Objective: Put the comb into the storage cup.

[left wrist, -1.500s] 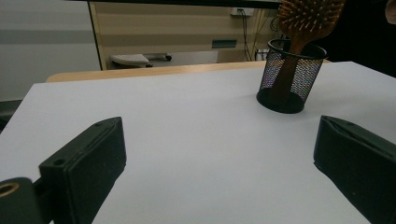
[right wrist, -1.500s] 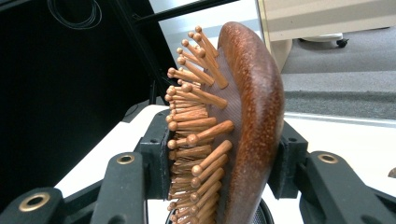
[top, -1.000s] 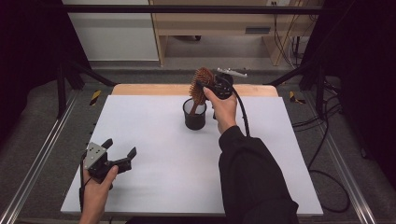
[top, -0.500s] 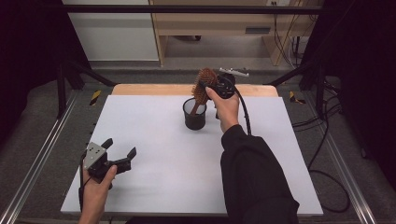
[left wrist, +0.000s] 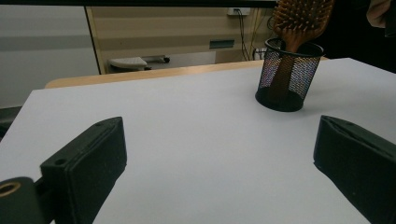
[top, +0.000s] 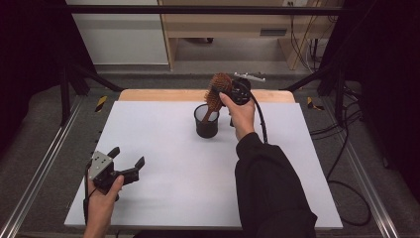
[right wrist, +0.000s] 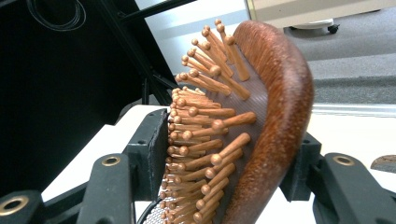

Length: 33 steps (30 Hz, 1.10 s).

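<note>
The brush is of wood, so I judge it stiff and light, with a smooth curved back that may slip; the pins on its face look thin and could bend under hard pressure. The head seems the easiest place to hold, one jaw on the back and one on the pins. It stands tilted with its handle down in the mesh cup, which sits on the far part of the table. The right claw is closed on the brush head, one jaw against the pins, the other against the wooden back. The left claw is wide open and holds nothing, low over the near left part of the table, well apart from the cup.
</note>
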### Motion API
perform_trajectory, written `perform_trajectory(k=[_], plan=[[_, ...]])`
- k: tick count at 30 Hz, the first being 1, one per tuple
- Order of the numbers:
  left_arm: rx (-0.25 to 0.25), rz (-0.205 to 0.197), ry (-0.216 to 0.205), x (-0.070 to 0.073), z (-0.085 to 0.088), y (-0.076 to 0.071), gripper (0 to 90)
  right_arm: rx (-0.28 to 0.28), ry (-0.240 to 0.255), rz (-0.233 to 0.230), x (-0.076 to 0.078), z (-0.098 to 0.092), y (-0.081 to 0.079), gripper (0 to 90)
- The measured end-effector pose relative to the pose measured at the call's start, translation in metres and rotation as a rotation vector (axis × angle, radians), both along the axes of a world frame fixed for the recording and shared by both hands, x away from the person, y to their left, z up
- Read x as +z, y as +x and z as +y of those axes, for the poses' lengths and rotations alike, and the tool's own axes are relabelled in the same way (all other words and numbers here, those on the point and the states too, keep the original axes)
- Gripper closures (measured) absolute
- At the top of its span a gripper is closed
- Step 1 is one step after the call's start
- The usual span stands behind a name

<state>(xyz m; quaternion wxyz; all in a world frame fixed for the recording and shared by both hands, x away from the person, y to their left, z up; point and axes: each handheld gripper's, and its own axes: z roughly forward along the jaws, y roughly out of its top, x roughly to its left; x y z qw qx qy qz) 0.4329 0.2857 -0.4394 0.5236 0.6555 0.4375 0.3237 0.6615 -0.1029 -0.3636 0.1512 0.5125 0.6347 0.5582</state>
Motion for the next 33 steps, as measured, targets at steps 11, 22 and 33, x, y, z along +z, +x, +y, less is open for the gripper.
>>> perform_trajectory(k=[11,22,33], plan=[[-0.001,0.001,-0.003,0.0001,0.0003,0.0002,3.0,0.008,-0.011,0.014,0.0011,-0.0029,-0.0003,42.3],[-0.006,0.004,-0.007,0.0003,0.0002,0.0001,3.0,0.006,-0.035,0.030,0.0020,-0.0045,-0.0013,39.0],[-0.009,0.006,-0.010,0.0002,0.0000,0.0002,3.0,0.012,-0.065,0.042,0.0015,-0.0083,-0.0024,34.2]])
